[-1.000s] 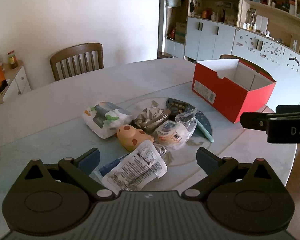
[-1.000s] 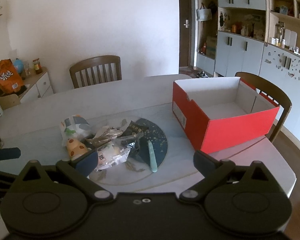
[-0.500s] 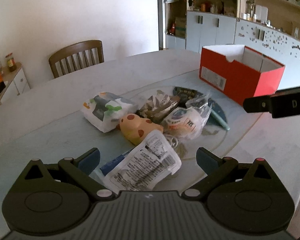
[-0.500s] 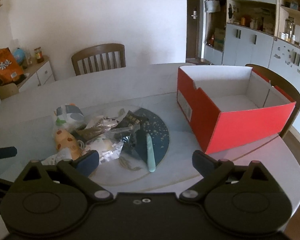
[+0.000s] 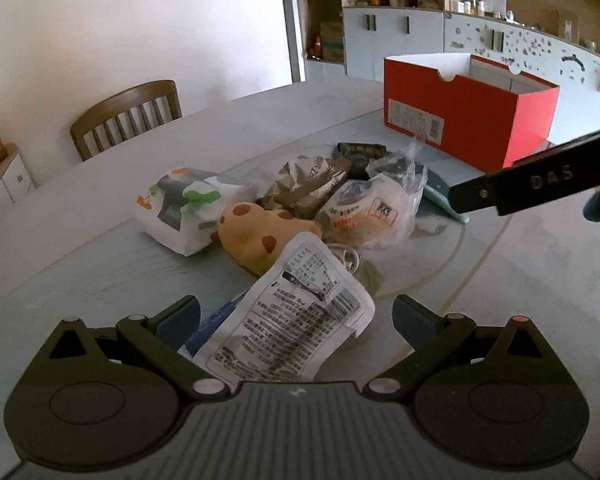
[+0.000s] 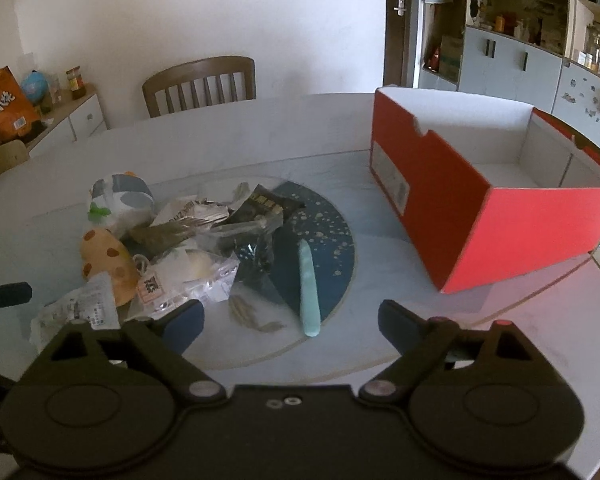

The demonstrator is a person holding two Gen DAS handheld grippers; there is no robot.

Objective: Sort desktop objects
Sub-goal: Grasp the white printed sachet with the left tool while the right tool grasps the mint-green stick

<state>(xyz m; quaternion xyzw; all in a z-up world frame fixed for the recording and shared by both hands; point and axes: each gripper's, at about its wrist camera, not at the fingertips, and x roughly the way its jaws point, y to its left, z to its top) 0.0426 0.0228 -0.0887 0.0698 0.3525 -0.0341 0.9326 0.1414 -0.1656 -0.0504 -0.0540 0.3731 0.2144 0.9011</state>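
On the pale round table [image 6: 260, 128], at the left of the heap, lies a white pack with green and grey print [image 5: 188, 208], and just beside it on the right a yellow soft toy with brown spots [image 5: 260, 236]. In front of the toy a white printed packet [image 5: 296, 320] lies tilted between the fingers of the left gripper [image 5: 296, 320], whose jaws stand wide apart and do not press on it. Further right sit crumpled foil wrappers [image 5: 312, 184], a clear bag with a round bun [image 5: 364, 212] and a dark packet [image 6: 264, 204], all touching one another. Beyond them a pale green stick [image 6: 309, 288] rests on a dark blue speckled mat [image 6: 324, 236]. The right gripper [image 6: 290, 320] hovers above the mat's near edge, its jaws wide and closing, with nothing between them. At the far right stands an open red box [image 6: 520, 232], well apart from the heap.
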